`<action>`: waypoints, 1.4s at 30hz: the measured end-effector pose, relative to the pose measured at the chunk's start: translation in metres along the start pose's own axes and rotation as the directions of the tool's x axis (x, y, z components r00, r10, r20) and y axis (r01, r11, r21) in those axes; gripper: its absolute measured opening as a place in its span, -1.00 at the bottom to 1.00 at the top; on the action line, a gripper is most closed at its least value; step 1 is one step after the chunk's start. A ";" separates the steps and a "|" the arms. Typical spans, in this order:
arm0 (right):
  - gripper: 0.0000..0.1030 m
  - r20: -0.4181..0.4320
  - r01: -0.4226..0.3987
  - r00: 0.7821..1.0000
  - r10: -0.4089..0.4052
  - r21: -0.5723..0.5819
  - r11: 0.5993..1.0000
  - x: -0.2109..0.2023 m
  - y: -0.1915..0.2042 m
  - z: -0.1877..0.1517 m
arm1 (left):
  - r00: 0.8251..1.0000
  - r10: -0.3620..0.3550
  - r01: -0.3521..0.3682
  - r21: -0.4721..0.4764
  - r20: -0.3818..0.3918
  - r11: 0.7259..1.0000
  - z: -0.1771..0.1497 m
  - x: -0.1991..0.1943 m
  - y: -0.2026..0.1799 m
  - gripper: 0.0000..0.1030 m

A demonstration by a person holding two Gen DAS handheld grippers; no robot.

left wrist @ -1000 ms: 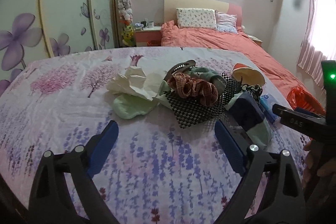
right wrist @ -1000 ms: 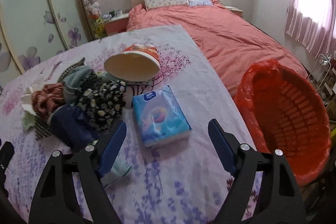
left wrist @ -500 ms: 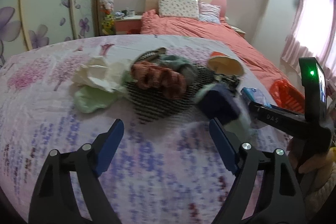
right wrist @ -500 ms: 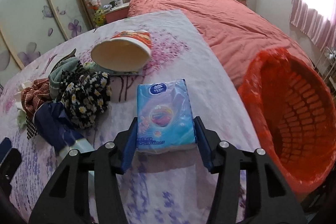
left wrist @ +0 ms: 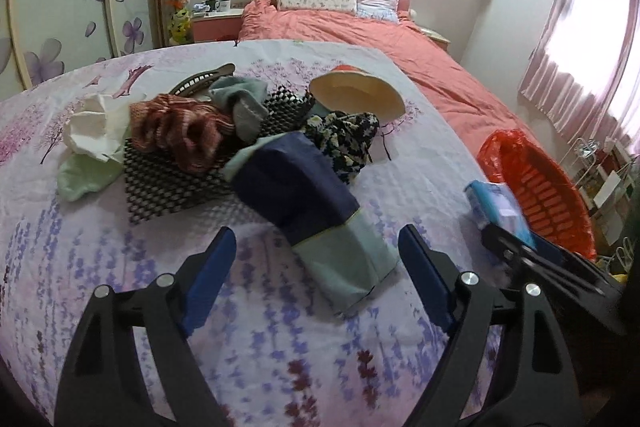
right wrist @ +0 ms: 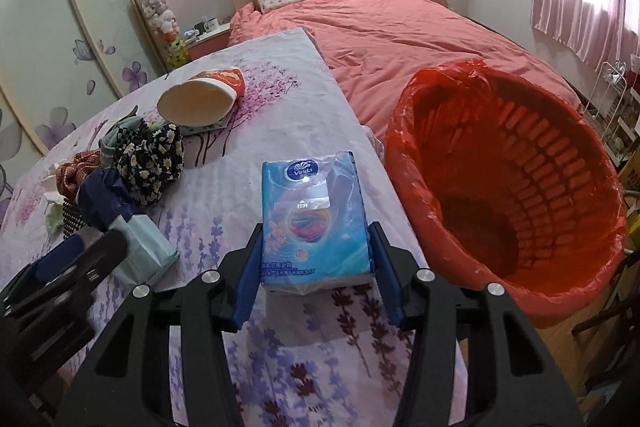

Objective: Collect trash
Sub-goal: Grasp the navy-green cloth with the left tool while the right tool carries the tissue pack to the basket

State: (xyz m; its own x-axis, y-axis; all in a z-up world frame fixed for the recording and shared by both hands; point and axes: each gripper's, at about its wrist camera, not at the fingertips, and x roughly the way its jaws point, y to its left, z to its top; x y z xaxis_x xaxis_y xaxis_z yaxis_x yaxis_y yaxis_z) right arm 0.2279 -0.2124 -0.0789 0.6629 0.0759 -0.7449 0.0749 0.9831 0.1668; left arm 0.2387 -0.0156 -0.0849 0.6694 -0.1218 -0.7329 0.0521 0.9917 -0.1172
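Note:
My right gripper (right wrist: 314,273) is shut on a blue Vinda tissue pack (right wrist: 314,217) and holds it just above the table edge, left of the red-lined trash basket (right wrist: 508,195). The pack (left wrist: 498,205) and basket (left wrist: 536,187) also show in the left wrist view. My left gripper (left wrist: 316,277) is open and empty, low over the floral tablecloth (left wrist: 120,267), with a navy and pale green pouch (left wrist: 320,203) just ahead between its fingers. A paper cup (left wrist: 356,97) lies on its side behind the pile.
A pile sits mid-table: crumpled white tissue (left wrist: 94,129), red-checked scrunchie (left wrist: 180,131), black mesh mat (left wrist: 168,179), grey cloth (left wrist: 240,103), daisy-print scrunchie (left wrist: 346,139), hair clip (left wrist: 200,81). A pink bed (right wrist: 400,27) lies beyond the table. A wire rack (right wrist: 612,87) stands at the right.
My right gripper closed on the tissue pack and lifted it toward the basket. My left gripper swung right, bringing the navy pouch ahead of its fingers.

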 end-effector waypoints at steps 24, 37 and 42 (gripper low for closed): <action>0.00 0.045 -0.027 0.999 0.026 0.013 1.000 -0.023 -0.005 -0.011 | 0.996 -0.085 0.086 0.027 -0.011 0.996 0.003 -0.008 0.017 -0.48; 0.00 0.135 -0.034 0.990 0.029 0.034 0.999 -0.061 -0.015 -0.009 | 0.986 -0.157 0.153 0.072 0.057 0.986 0.011 -0.055 -0.005 -0.48; 0.00 0.180 -0.022 0.984 0.009 0.072 0.997 -0.078 -0.035 -0.006 | 0.975 -0.211 0.204 0.103 0.069 0.974 0.018 -0.067 -0.030 -0.48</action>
State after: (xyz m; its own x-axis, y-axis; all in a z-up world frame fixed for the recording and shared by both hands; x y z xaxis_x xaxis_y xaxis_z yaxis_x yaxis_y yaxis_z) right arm 0.1689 -0.2513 -0.0307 0.7871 0.0532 -0.6146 0.1134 0.9668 0.2289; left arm 0.2054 -0.0365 -0.0206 0.6930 -0.3257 -0.6432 0.2639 0.9448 -0.1941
